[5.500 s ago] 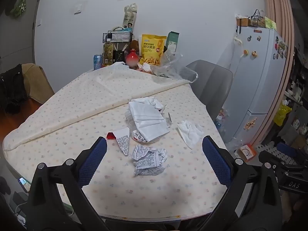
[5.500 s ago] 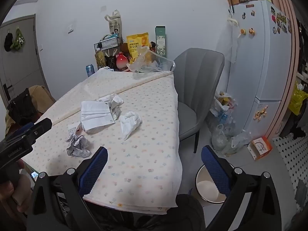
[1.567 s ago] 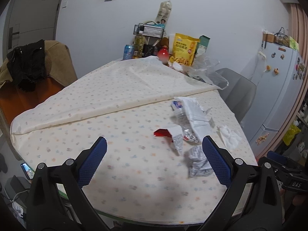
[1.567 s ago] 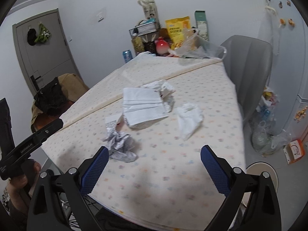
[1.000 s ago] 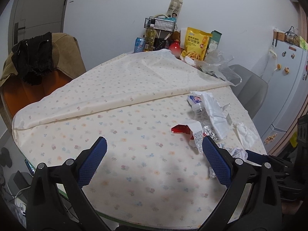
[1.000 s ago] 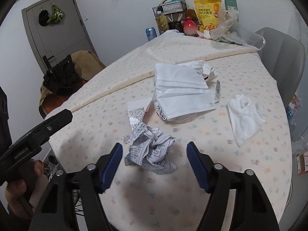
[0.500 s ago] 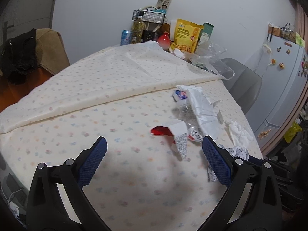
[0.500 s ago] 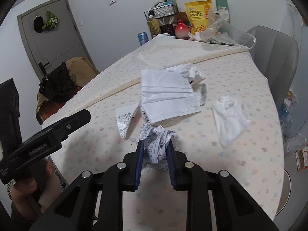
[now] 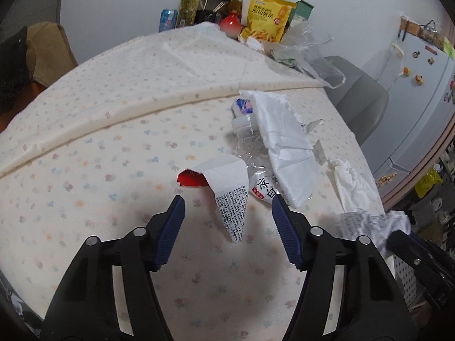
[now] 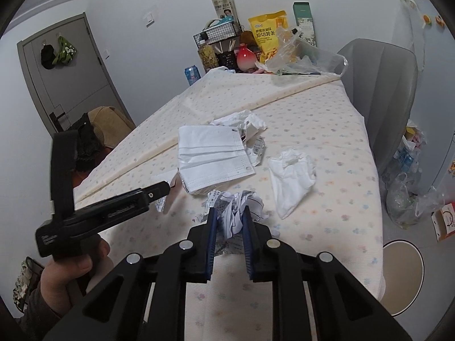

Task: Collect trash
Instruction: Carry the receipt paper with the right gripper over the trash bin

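Trash, largest first: white mask (image 10: 212, 156) at 12 o'clock on table (image 10: 327, 130), light, floppy, best pinched at an edge. Torn wrapper (image 9: 227, 187) between left gripper (image 9: 227, 201) jaws, just narrowing, not yet touching. Crumpled paper (image 10: 236, 207), soft, springy, squeezed in right gripper (image 10: 229, 218), just clamped.

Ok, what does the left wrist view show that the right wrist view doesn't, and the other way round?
Only the left wrist view: the left tool open around the torn wrapper, its red inside showing, and the fridge with its magnets. Only the right wrist view: the right tool shut on the crumpled receipt, the grey door, the white bin on the floor. Both: the face mask, the white tissue, the yellow snack bag and the grey chair.
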Demonstrator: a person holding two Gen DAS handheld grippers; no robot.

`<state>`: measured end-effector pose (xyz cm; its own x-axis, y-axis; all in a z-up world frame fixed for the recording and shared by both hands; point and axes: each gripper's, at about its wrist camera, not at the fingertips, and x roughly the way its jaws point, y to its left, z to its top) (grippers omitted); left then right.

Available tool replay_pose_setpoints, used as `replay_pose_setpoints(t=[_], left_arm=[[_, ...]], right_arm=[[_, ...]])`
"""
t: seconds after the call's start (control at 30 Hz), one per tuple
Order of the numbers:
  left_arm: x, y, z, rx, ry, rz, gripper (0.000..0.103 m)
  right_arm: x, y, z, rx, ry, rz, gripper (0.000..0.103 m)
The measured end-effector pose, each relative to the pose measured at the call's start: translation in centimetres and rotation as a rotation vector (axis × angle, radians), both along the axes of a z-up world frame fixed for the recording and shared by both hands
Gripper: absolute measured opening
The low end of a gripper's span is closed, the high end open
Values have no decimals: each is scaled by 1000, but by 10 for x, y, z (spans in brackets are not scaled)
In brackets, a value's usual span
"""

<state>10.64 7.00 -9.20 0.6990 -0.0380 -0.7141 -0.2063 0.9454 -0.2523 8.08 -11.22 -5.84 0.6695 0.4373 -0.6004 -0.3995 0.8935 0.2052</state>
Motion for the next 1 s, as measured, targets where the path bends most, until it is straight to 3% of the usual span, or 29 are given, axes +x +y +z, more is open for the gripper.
replay_pose_setpoints(t=[0.07, 0.13, 0.17, 0.23, 0.6, 0.83, 1.0], left_arm=[[3, 0, -5, -11, 18, 3, 50], [5, -2, -8, -9, 35, 1, 20], [5, -2, -9, -11, 42, -1, 18], [1, -4, -7, -3, 36, 7, 3], [-34, -12, 40, 61, -82, -5, 2], [-42, -32, 75, 77, -170, -59, 2], [-39, -56, 83, 81, -190, -108, 2]], right_arm=[[-1, -4, 1, 6, -1, -6, 17], [-2, -8, 3, 11, -2, -11, 17], [-4, -9, 3, 12, -4, -13, 17], [-7, -12, 5, 17, -9, -18, 17], [-22, -32, 23, 43, -54, -55, 17], [-27, -58, 37, 66, -91, -108, 17], [-29, -88, 42, 80, -105, -172, 17]])
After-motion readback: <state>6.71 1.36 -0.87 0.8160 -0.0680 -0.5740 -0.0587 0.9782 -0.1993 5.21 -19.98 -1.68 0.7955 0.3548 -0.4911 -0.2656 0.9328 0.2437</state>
